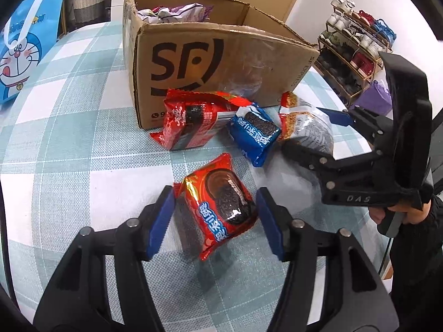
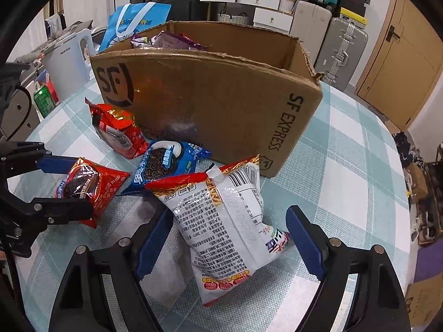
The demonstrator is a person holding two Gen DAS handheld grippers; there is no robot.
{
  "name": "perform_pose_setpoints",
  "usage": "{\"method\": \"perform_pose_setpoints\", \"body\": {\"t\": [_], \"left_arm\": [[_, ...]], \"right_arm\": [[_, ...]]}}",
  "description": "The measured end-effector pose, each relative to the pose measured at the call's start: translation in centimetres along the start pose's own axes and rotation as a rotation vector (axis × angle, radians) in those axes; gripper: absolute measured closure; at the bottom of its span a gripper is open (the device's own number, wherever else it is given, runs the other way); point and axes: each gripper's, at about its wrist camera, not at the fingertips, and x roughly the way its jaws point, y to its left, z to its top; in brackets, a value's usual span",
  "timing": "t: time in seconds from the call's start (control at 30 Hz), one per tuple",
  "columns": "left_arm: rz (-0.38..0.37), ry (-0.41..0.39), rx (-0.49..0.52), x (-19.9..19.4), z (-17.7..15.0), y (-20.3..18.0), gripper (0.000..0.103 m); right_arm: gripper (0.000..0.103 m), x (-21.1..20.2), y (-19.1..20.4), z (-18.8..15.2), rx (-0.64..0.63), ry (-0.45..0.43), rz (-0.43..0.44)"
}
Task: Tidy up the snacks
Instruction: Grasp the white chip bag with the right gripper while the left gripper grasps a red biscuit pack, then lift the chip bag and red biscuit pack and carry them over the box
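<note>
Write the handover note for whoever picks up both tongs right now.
Left tongs: open, straddling the red cookie pack, not clamped.
Right tongs: open around the white noodle-style bag, not clamped.
On the table by the SF box: blue cookie pack and another red pack.
Done: purple packs are in the box.
Left: four packs.

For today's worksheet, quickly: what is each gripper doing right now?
Left gripper: open, straddling the red cookie pack.
Right gripper: open, straddling the white snack bag.
</note>
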Motion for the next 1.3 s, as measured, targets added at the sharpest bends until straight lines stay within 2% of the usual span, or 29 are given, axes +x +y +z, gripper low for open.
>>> {"method": "perform_pose_setpoints", "body": {"t": [0.07,0.23,0.43,0.57,0.87,0.97,1.07,1.2,1.3], "left_arm": [[-0.006,0.008,-0.008,0.2,0.3,0.1,0.041],[-0.02,0.023,-0.018,0.6,0.6,0.1,0.041],[-0.018,0.022,-0.02,0.7,0.6,-0.1,0.037],[-0.015,0.039,-0.03,0.7,0.6,0.0,0.036],[-0.006,0.046,-0.032,1.5,0.9,-0.8,0.035],[0.022,0.023,-0.018,1.9,0.9,-1.4,0.046],[-0.007,0.015,-0.002,1.6,0.8,-1.8,0.062],[0.002,0.003,0.021,1.2,0.5,-2.2,0.063],[-0.017,-0.011,0.016,0.6,0.0,-2.3,0.063]], "right_arm": [[0.032,-0.2,-0.2,-0.3,0.016,-0.006,0.005],[0.055,-1.5,-0.9,-1.4,0.073,-0.044,0.039],[0.056,-3.2,-1.4,-2.9,0.169,-0.107,0.077],[0.056,-4.3,-1.4,-3.3,0.204,-0.133,0.065],[0.055,-5.3,-1.2,-3.5,0.214,-0.149,0.059],[0.055,-5.4,-1.0,-3.6,0.209,-0.148,0.055],[0.056,-5.5,-0.9,-3.6,0.214,-0.151,0.058],[0.056,-5.8,-0.7,-3.6,0.215,-0.167,0.061],[0.056,-6.2,-0.5,-3.5,0.215,-0.181,0.065]]}}
